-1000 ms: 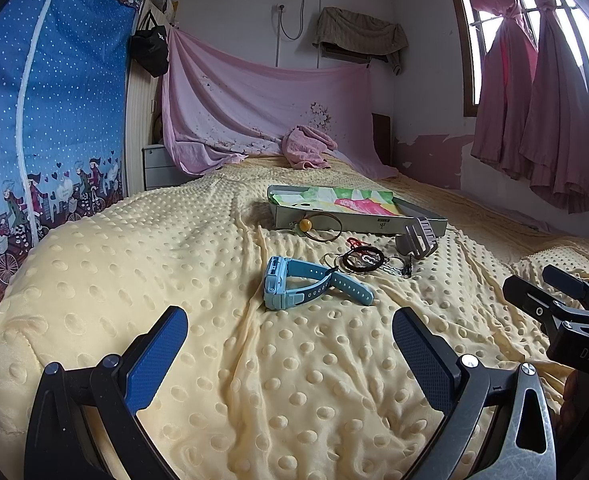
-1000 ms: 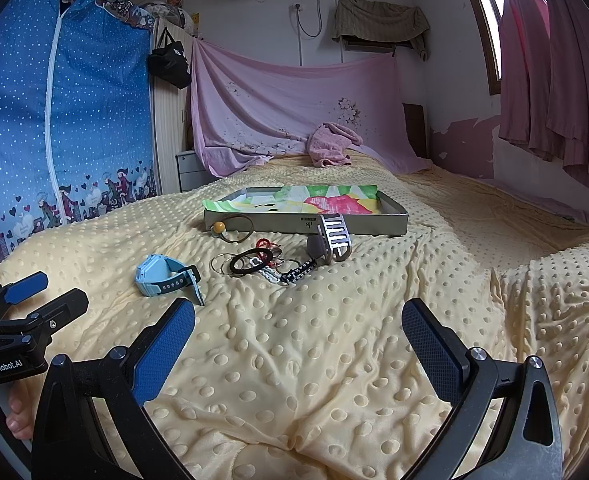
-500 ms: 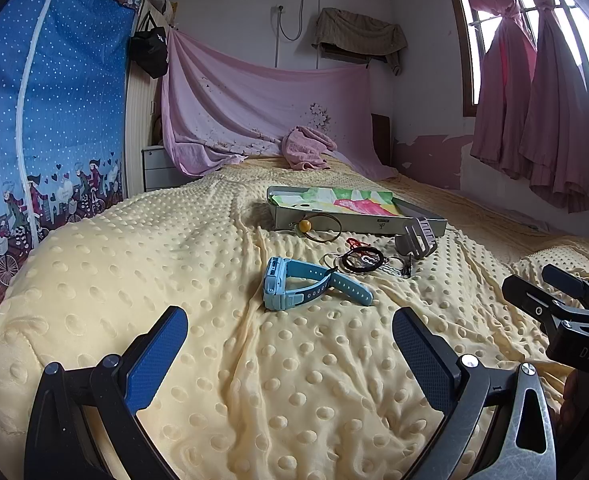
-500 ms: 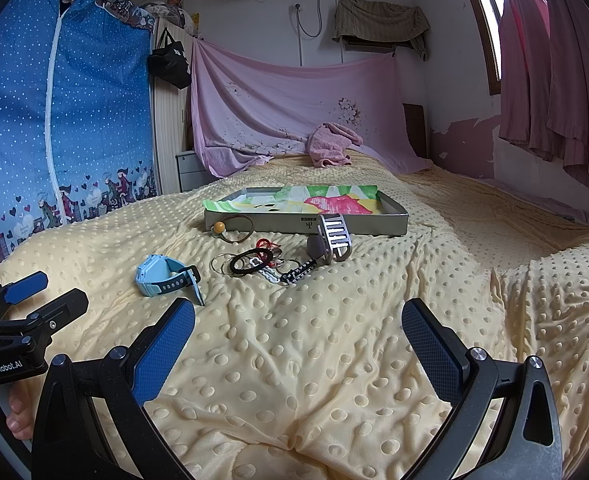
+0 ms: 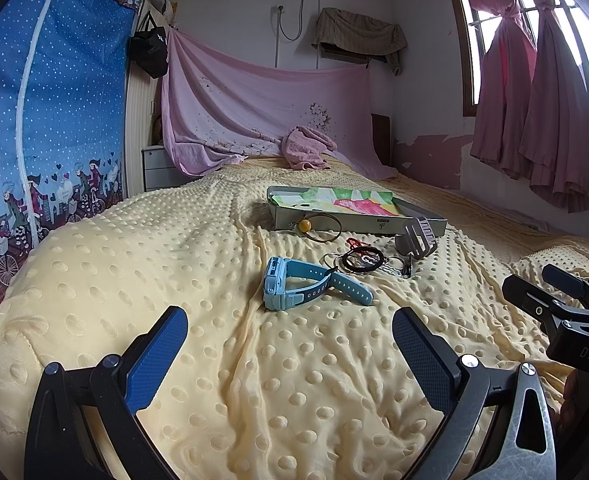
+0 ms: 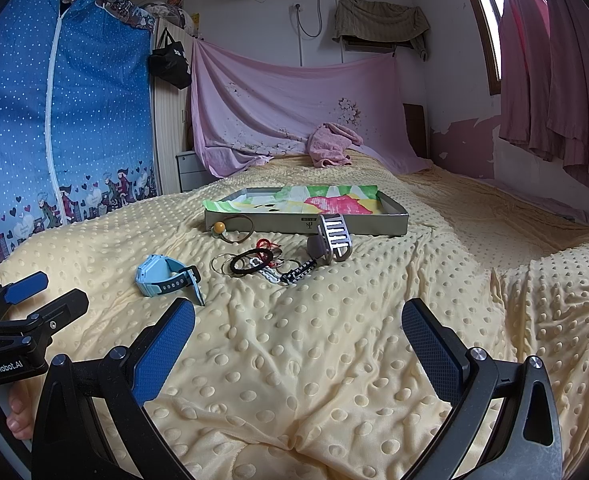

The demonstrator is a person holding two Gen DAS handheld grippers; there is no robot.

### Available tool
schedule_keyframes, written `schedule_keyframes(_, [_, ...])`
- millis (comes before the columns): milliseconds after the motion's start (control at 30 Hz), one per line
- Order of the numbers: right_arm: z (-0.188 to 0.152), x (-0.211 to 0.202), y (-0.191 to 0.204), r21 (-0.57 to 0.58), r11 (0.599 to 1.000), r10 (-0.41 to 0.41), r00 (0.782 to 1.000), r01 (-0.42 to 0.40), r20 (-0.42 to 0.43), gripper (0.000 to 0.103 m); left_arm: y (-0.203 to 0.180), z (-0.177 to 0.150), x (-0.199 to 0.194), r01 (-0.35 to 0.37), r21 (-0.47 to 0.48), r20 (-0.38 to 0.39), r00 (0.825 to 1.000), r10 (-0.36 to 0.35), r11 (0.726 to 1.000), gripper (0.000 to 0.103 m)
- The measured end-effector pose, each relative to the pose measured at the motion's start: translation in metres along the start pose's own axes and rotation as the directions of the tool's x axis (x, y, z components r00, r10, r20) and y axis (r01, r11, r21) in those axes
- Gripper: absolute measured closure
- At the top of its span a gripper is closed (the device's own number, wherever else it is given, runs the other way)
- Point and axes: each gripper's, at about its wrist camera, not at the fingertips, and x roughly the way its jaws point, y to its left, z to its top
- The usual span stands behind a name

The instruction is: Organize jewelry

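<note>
Yellow dimpled blanket [image 5: 198, 248] carries the tray [image 6: 378, 226], with the jewelry still outside it. The blue watch [image 5: 290, 286] lies nearest. Both grippers, left [image 5: 290, 354] and right [image 6: 298, 344], hover wide open, empty. Best approach: straddle the watch's body squarely before closing.

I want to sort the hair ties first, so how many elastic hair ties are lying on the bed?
2. A brown elastic hair tie with a yellow bead leans against the grey tray; a black elastic hair tie lies in the jewelry pile. Others may be hidden there.

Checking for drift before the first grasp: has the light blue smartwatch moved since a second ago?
No. The light blue smartwatch sits at the same spot on the yellow dotted blanket, same offset from the grey shallow tray.
</note>
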Motion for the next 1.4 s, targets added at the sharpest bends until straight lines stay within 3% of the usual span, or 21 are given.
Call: schedule_keyframes(1400, [0.0013, 0.0031, -0.0074, 0.026, 1.000, -0.003, 1.000, 0.003, 0.003, 0.001, 0.0007, 0.0071, -0.0029, 0.000, -0.003, 0.016, 1.000, 0.000, 1.000, 0.000])
